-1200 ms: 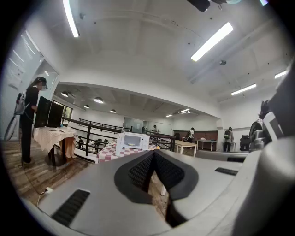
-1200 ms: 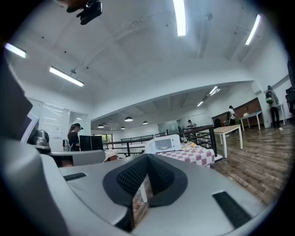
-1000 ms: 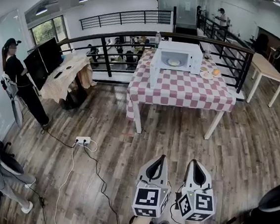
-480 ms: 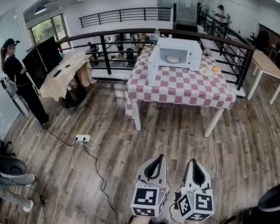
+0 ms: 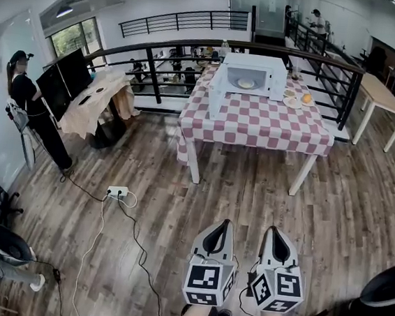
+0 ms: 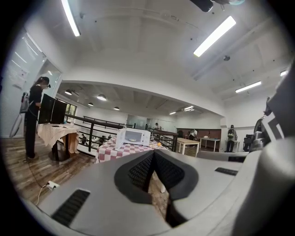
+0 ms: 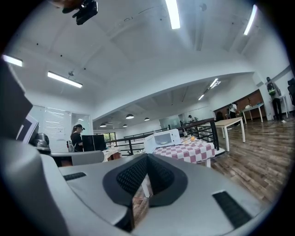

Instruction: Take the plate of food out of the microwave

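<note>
Approaching: judged to be the step in hand. The wearer stands well apart from the table (image 5: 257, 122), which lies at 12 o'clock, with both grippers held low at 6 o'clock of the head view and aimed at it.
Plate of food: the plate of food (image 5: 246, 84) sits inside the microwave (image 5: 254, 60) at the far end of the table, untouched.
Door: the door (image 5: 217, 95) hangs open on the microwave's 9 o'clock side, so the cavity is reachable.
Left gripper: the left gripper (image 5: 227, 222) has its jaws brought together, with nothing between them.
Right gripper: the right gripper (image 5: 274, 230) has its jaws fully together and is likewise empty.
Neighbours: small dishes (image 5: 292, 101), 1 bearing something orange, lie at 3 o'clock of the microwave, just beside it.
Floor: a power strip (image 5: 116, 194) and its cable (image 5: 139, 249) lie at 10 o'clock, off the straight line to the table.
Bystander: a person (image 5: 30, 109) stands at 9 o'clock, well apart.
Doing it well: walk straight toward 12 o'clock and stop at the table's near edge. Spread 1 gripper's jaws before reaching in, then enter level with the cavity floor.
Grip advice: take the plate by its near rim, draw it out flat, and keep away from the door at 9 o'clock and the dishes at 3 o'clock.
</note>
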Tool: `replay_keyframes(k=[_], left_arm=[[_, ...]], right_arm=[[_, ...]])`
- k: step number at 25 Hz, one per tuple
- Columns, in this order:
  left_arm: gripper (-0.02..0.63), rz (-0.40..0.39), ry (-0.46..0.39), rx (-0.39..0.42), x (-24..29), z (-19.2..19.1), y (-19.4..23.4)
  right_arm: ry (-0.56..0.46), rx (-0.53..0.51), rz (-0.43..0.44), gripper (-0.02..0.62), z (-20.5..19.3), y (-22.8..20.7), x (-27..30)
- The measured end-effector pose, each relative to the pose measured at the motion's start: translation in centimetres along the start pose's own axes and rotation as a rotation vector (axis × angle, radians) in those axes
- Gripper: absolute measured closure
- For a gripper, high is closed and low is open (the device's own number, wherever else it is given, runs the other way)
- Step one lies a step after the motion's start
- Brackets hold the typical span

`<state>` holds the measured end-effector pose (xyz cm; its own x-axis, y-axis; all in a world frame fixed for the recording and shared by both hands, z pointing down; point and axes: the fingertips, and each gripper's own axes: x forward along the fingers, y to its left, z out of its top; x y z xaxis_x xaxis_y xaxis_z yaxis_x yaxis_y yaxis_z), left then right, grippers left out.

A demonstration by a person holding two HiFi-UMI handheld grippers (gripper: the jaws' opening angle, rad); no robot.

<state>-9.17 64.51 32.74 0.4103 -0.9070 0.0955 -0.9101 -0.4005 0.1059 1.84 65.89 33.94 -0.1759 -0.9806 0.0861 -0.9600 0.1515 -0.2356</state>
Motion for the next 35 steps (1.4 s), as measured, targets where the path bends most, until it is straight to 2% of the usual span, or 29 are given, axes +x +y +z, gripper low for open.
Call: replay_keyframes(k=[7,16,26,35], left_arm=[[0.593,0.003,0.007,-0.002,1.1,-0.3,-1.2],[0.594,0.010,0.013,-0.004,4.3,-0.7,0.0],[0.593,0.006,0.013,-0.019,12.2,0.1,3.4],[0.593,-0.004,0.020,-0.015,21.0,2.1,7.7]], right_arm=[[0.016,0.030,0.004,0.604,-0.5,-1.5,0.4],[0.025,0.027,0.018,0.604,-0.9,-2.1,3.6],[0.025,0.022,-0.004,0.604,0.0,-4.4,11.6],[0.030,0.022,-0.045,0.604,1.9,-6.7,21.5]])
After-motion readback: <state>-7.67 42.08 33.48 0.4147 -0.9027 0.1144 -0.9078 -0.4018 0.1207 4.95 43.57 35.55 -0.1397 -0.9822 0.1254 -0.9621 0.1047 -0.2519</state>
